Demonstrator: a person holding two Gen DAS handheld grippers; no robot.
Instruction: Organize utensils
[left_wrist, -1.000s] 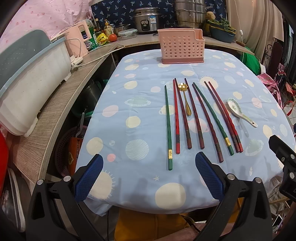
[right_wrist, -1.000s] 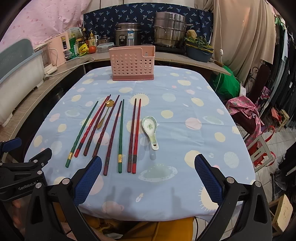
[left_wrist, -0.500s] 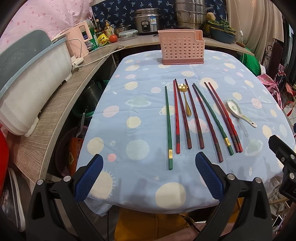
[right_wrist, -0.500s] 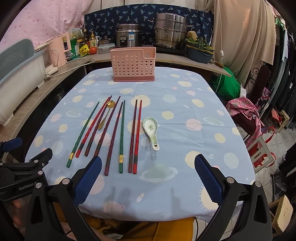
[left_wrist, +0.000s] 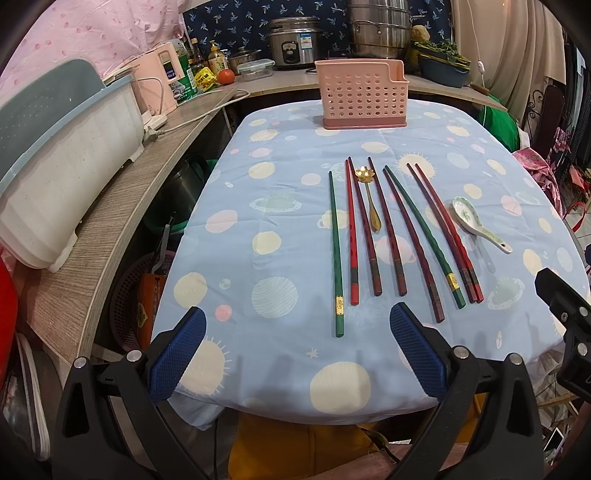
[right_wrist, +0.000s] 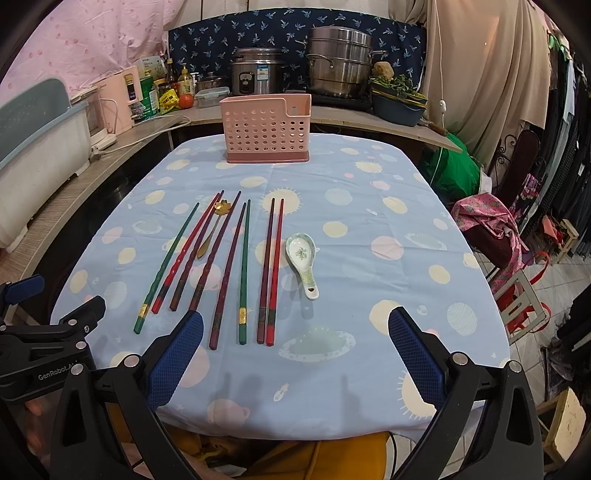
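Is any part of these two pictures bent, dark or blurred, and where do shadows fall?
Left wrist view: fisheye bends the counter, corners are black, the chopsticks stay sharp. Right wrist view: the same bending, and soft finger shadows fall on the tablecloth ahead of the open right claw.

You are looking at a matt cloth (right_wrist: 369, 206) covering the table, a perforated plastic basket (right_wrist: 264, 129) sitting at its far edge, glossy lacquered chopsticks (right_wrist: 243, 266) shining, a glazed ceramic spoon (right_wrist: 302, 254) gleaming beside a brassy metal spoon (right_wrist: 214, 225).
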